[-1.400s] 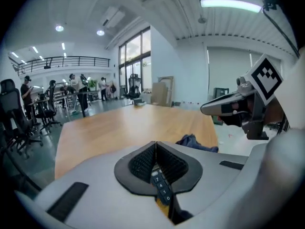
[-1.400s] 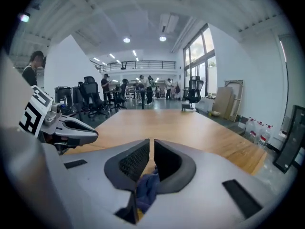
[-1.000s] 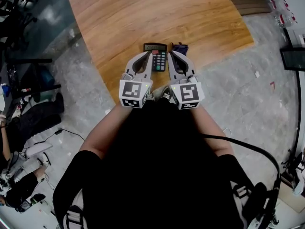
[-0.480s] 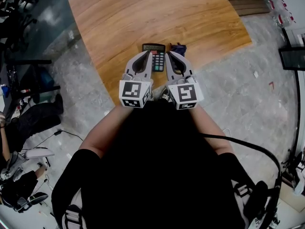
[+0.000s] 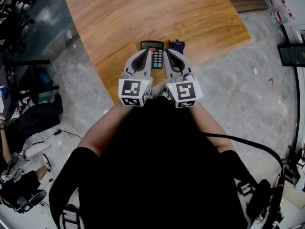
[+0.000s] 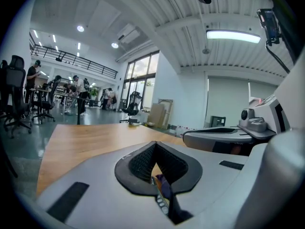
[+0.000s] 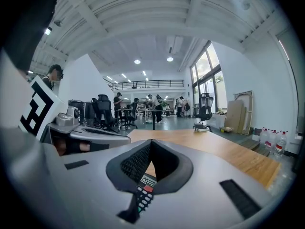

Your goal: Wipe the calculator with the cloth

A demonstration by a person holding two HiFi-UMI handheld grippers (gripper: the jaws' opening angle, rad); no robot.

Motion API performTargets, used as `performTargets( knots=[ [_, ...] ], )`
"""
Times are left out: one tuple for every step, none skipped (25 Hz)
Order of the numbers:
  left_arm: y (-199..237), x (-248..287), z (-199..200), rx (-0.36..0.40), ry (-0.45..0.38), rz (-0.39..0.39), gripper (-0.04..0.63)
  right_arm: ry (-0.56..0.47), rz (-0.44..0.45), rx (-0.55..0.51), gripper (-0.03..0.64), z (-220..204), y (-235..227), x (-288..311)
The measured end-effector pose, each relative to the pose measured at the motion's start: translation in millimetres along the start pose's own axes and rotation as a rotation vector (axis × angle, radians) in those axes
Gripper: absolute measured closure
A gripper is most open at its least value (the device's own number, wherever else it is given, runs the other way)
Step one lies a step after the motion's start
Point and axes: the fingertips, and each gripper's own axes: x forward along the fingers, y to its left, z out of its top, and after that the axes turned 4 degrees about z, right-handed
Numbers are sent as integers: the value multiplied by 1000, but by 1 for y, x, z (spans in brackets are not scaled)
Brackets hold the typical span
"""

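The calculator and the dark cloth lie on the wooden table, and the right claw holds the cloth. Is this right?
Not quite. The right claw is shut and holds nothing; the right gripper view shows it. The calculator and the dark cloth do lie on the wooden table.

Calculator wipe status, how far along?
Done: nothing visible. The cloth lies on the table just right of the calculator, unheld. In hand: nothing; the left tool and right tool are both shut and empty, side by side at the calculator's near end. Left: grip the cloth, then wipe the calculator.
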Motion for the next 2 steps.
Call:
performTargets(
  knots=[
    [0, 0, 0, -1, 0, 0, 589, 1, 1, -1, 601, 0, 1, 0],
    [1, 1, 0, -1, 0, 0, 589, 2, 3, -1, 601, 0, 1, 0]
  ],
)
